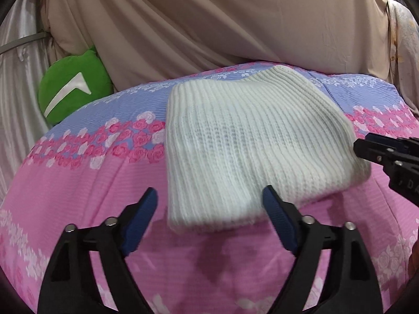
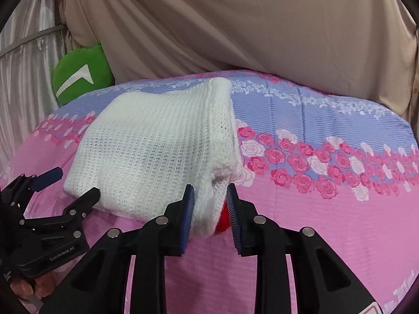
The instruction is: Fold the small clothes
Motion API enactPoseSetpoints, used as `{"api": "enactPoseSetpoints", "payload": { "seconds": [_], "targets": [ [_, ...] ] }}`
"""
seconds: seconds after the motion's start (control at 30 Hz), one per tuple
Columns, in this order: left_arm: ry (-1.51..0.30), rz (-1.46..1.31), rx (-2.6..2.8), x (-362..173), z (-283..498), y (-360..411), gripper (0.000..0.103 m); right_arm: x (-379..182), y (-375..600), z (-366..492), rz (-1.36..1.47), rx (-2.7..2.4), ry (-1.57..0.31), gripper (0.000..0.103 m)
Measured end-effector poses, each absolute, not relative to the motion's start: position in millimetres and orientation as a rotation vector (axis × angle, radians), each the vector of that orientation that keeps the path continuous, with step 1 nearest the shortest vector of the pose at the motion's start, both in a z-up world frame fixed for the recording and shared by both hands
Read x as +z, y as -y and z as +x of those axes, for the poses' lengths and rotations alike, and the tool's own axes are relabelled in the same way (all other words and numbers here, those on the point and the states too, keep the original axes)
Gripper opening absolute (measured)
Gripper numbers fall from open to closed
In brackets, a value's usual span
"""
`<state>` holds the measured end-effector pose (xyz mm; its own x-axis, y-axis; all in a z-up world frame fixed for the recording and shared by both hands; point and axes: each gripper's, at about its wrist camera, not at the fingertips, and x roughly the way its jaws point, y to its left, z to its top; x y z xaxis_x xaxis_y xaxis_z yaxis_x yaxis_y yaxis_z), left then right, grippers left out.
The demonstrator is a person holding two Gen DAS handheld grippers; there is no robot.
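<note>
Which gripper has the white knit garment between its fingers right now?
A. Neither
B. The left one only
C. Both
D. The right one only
D: in the right wrist view the right gripper has its blue pads closed on the near edge of the white knit garment, while the left gripper stands wide open with its pads clear of the knit.

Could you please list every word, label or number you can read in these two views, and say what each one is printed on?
"GenRobot.AI": on the black body of the left gripper, right wrist view.
"DA", cut off by the picture edge: on the right gripper, left wrist view.
Pale print on the bedsheet, lower right: too blurred to read.
The green plush bears only a white mark, no letters.
</note>
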<state>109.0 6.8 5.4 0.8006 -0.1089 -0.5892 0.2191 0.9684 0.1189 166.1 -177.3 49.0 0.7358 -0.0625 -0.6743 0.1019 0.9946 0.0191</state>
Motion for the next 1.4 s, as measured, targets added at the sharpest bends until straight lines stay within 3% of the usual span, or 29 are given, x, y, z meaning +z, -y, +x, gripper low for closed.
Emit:
{"api": "enactPoseSetpoints", "payload": {
  "seconds": [0.37, 0.43, 1.4],
  "targets": [
    [-0.657, 0.133, -0.082, -7, 81, 0, 0.094, 4, 165, 130, 0.061, -0.172, -0.865, 0.047],
    [-0.645, 0.149, -0.073, -7, 76, 4, 0.096, 6, 161, 127, 0.05, -0.185, -0.847, 0.059],
    [-0.66, 0.181, 0.007, -11, 75, 6, 0.096, 5, 158, 123, 0.032, -0.216, -0.844, 0.063]
  ]
}}
